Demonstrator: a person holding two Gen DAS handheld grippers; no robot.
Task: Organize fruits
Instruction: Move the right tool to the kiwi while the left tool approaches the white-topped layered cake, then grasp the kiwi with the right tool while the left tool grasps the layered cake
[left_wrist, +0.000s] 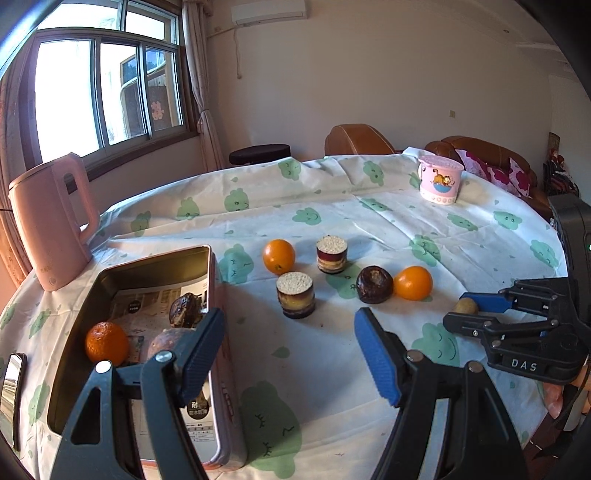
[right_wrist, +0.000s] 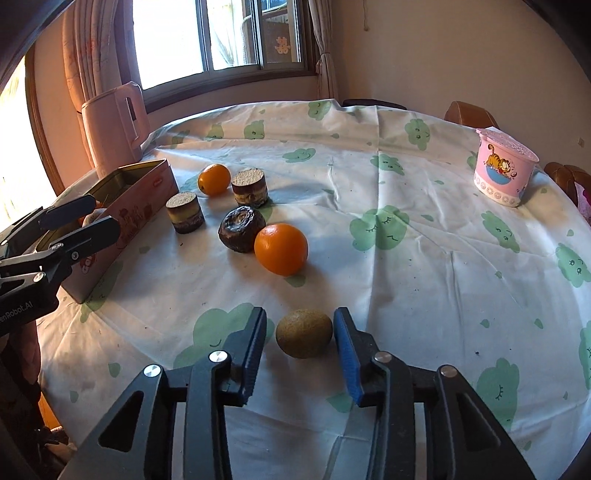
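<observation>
A: Brownish-green, that kiwi (right_wrist: 304, 333). It lies on the tablecloth (right_wrist: 406, 258) right between the pads of the right gripper (right_wrist: 300, 354), its long axis running crosswise from one pad toward the other.

B: Is it pinched?

A: No. The right gripper's jaws are spread, with a gap on each side of the fruit. Neither pad touches it.

B: And the left gripper (left_wrist: 290, 350)?

A: Released too, wide apart and holding nothing. One finger hangs over the near rim of the metal tin (left_wrist: 155, 266), the other over bare cloth.

B: What sits in the tin?

A: A small orange (left_wrist: 107, 342), a dark brown fruit (left_wrist: 184, 309), and a paler round one partly hidden behind the finger.

B: On the table?

A: Two oranges: one (right_wrist: 281, 249) touching a dark wrinkled fruit (right_wrist: 242, 229), the other (right_wrist: 214, 179) nearer the tin. Two layered cylinders (right_wrist: 185, 213) (right_wrist: 250, 187) stand upright between them. A pink kettle (right_wrist: 114, 125) stands behind the tin, a pink cartoon tub (right_wrist: 504, 170) well apart on the far side.
</observation>
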